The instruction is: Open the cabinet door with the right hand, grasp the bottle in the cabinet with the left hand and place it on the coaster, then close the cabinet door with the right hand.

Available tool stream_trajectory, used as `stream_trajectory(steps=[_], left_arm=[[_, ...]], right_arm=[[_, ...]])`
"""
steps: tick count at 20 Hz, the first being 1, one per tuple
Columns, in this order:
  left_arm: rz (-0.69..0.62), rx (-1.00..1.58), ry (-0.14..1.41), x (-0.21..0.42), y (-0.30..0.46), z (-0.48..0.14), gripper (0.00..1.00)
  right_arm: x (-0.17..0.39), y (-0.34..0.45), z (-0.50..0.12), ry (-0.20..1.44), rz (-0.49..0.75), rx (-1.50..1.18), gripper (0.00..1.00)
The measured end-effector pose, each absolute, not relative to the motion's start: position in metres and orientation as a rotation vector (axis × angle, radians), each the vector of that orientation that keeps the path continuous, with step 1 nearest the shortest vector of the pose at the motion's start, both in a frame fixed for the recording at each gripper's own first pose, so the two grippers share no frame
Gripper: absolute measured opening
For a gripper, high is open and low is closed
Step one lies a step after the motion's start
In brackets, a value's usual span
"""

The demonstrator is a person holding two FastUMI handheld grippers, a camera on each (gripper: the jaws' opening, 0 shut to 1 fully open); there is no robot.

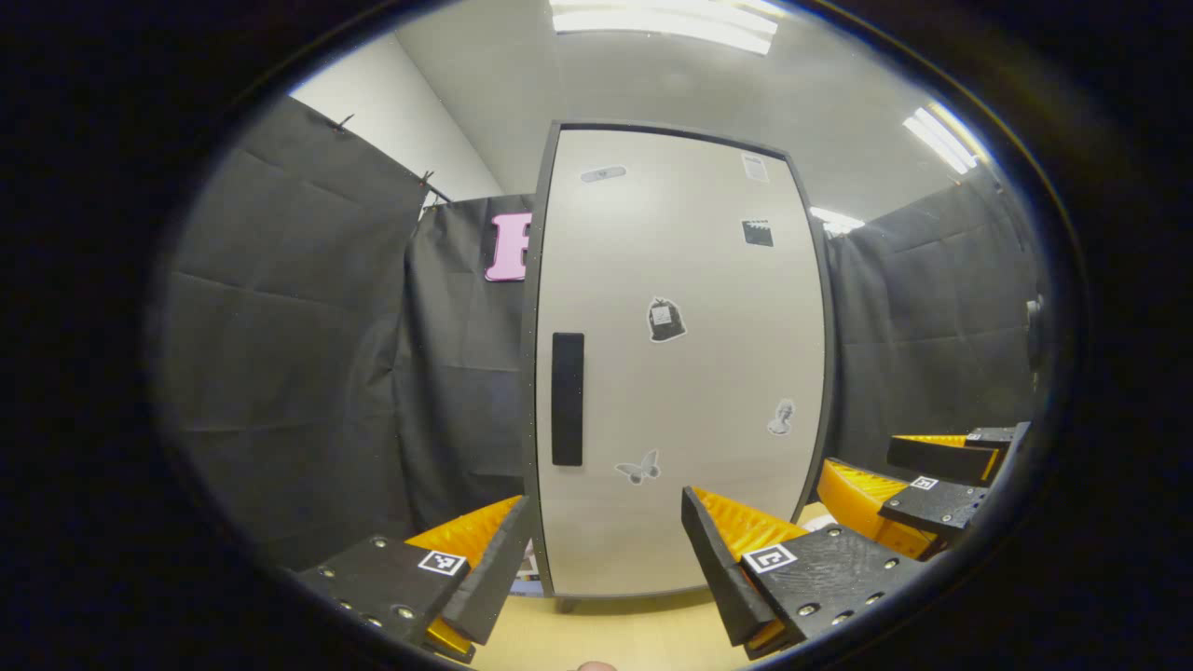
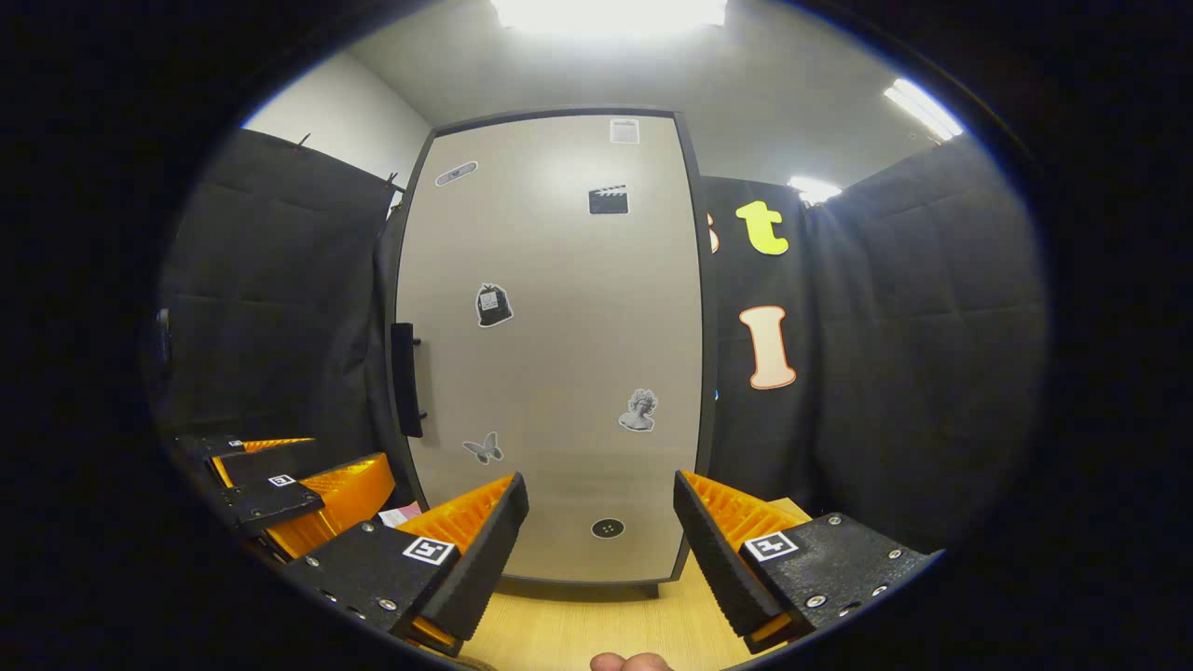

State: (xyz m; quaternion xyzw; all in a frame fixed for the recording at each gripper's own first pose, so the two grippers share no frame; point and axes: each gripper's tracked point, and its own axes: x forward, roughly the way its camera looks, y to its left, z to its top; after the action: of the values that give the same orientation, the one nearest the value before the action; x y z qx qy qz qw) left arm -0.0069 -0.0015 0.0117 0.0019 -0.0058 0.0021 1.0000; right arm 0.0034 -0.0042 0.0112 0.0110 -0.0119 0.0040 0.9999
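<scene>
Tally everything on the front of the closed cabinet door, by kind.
Black vertical bar handle: 1
Grey-and-black stickers: 6
Small round black disc near the bottom edge: 1
Total: 8

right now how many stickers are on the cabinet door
6 on the cabinet door: an oval sticker top left, a pale label top right, a clapperboard below it, a sack mid-left, a bust lower right, a butterfly lower left. A tool may hide more.
</scene>
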Motion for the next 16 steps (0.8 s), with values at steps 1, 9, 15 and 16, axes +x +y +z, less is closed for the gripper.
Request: stream_trajectory(steps=[1,9,15,16], left_arm=[[0.002,0.005,-0.015,-0.0068,-0.0020,0.0115,0.92],[0.000,0.010,-0.007,-0.0082,-0.0025,0.0098,0.92],[0.008,0.012,-0.019,-0.0126,-0.0009,0.0121,0.92],[0.011,0.012,-0.022,-0.0134,0.0001,0.0133,0.92]], right_arm=[[0.0030,-0.0035,0.0112,-0.025,0.008,0.025,0.97],[0.0007,-0.0048,0.0092,-0.022,0.009,0.028,0.96],[0.0022,-0.0017,0.0092,-0.018,0.024,0.022,0.97],[0.0028,-0.0005,0.0097,-0.019,0.028,0.021,0.96]])
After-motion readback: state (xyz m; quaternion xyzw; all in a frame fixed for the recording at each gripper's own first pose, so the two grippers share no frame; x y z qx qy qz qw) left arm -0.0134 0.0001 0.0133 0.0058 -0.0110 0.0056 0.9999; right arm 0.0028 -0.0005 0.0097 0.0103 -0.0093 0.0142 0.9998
